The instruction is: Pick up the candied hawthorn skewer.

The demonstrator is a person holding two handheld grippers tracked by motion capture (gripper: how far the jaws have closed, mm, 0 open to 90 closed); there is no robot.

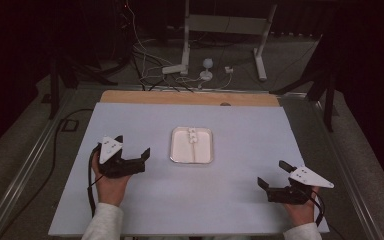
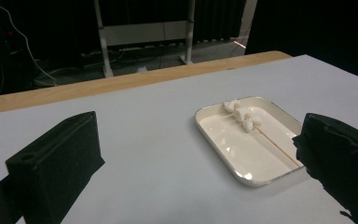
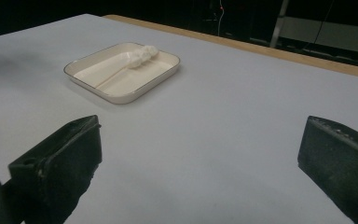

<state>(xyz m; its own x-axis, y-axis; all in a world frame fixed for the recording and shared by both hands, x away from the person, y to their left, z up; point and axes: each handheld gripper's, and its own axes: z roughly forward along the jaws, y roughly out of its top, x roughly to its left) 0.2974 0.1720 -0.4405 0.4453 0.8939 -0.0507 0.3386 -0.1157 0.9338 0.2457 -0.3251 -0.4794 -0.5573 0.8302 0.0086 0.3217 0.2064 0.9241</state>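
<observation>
- Dark room with cables and white stand legs on the floor lies beyond a table (image 1: 180, 200) covered by a matte pale blue-grey sheet, with a strip of bare wood along the far edge.
- Left gripper (image 1: 131, 148) rests low over the sheet in a hand, jaws wide apart and holding nothing; a grey three-cornered plate sits on top and a black cable trails back toward the sleeve.
- In the left gripper view its two blocky black jaws stand far apart, and the tray (image 2: 214, 142) lies just ahead, toward the right-hand jaw, whose tip overlaps the tray's near corner in that view; whether they touch cannot be told.
- Right gripper (image 1: 271, 174) rests near the table's near right corner, jaws also spread wide and empty, same grey plate on top.
- From the right gripper the tray (image 3: 81, 77) is well apart, ahead and toward its left-hand jaw.
- Tray (image 1: 176, 150) is shallow, rectangular with rounded corners, glossy cream-white with a thin darker rim, flat on the sheet between the two grippers and closer to the left one.
- Inside lies a thin pale skewer (image 2: 279, 150) running lengthwise, with small white lumpy marshmallows (image 2: 242, 116) clustered at its far end.
</observation>
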